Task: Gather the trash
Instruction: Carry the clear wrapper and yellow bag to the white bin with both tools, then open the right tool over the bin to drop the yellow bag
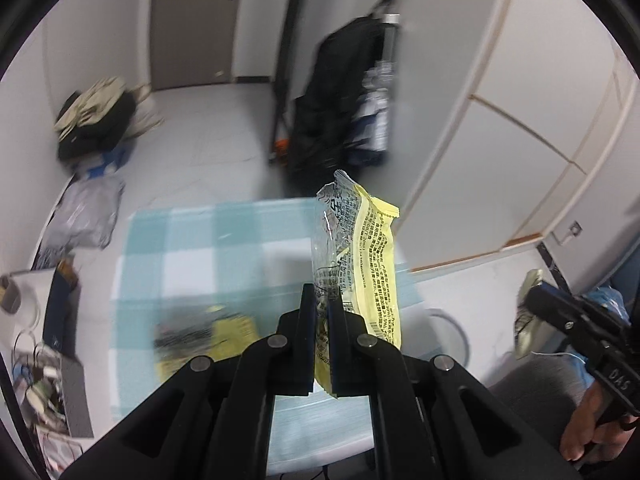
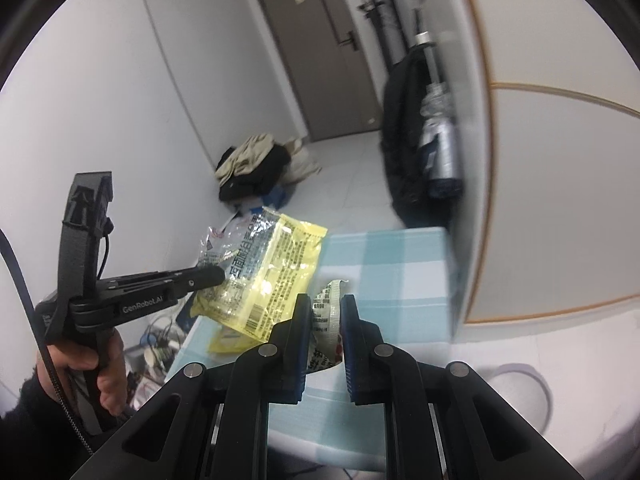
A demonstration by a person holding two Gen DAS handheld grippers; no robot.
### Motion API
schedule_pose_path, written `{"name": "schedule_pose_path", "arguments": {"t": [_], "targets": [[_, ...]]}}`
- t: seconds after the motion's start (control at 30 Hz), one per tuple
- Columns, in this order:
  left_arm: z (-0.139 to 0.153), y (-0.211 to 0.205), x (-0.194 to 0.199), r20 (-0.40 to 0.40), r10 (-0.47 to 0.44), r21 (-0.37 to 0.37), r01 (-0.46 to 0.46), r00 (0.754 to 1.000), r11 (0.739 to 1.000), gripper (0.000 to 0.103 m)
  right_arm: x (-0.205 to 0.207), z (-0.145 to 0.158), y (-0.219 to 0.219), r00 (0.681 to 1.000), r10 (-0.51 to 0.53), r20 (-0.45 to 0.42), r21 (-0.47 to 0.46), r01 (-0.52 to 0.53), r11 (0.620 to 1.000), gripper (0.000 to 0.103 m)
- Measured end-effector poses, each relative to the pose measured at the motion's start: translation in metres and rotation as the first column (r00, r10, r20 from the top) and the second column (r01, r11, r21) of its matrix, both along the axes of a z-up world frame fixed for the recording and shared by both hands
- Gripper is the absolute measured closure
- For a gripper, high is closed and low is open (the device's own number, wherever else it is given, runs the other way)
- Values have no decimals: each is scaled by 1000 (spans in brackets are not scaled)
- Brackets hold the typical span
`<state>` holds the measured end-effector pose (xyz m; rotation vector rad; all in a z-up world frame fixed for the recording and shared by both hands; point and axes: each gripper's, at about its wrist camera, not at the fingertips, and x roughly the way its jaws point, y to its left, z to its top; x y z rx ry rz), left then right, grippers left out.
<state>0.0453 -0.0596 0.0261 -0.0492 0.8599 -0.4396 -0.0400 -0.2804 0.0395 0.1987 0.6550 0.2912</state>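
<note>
My left gripper is shut on a yellow and clear snack wrapper, which stands up from the pads above the checked table. In the right wrist view this left gripper comes in from the left with the same yellow wrapper hanging from its tip. My right gripper is shut on a small crumpled white wrapper with red print. The right gripper also shows at the right edge of the left wrist view. A second yellow wrapper lies blurred on the cloth.
A black coat hangs on a stand beyond the table. A pile of clothes lies by the wall near a grey door. Cables and clutter sit left of the table. A grey ring lies to the right.
</note>
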Motion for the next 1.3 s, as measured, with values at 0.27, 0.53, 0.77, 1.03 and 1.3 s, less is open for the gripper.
{"name": "schedule_pose_path", "arguments": {"t": [0.27,0.53,0.77,1.03,1.3], "targets": [[21,-72,-3,26,-137,-17,137,990,990,102,-24,23,-76,991,-122,60,22,121,992,89],[6,-151,-2,-17,-266,2,266,964,964,102,-42,3,-170,957,-289,-10,59,289,955,89],[-26,-210,2,-95,-339,41,344,936,938,102,-39,-62,-239,910,-372,-181,115,395,911,89],[-94,-258,16,-297,-357,122,406,886,906,102,-19,-138,-272,882,-357,-308,148,415,898,89],[-150,-284,23,-438,-329,200,448,836,871,102,6,-210,-280,852,-305,-425,171,406,897,89]]}}
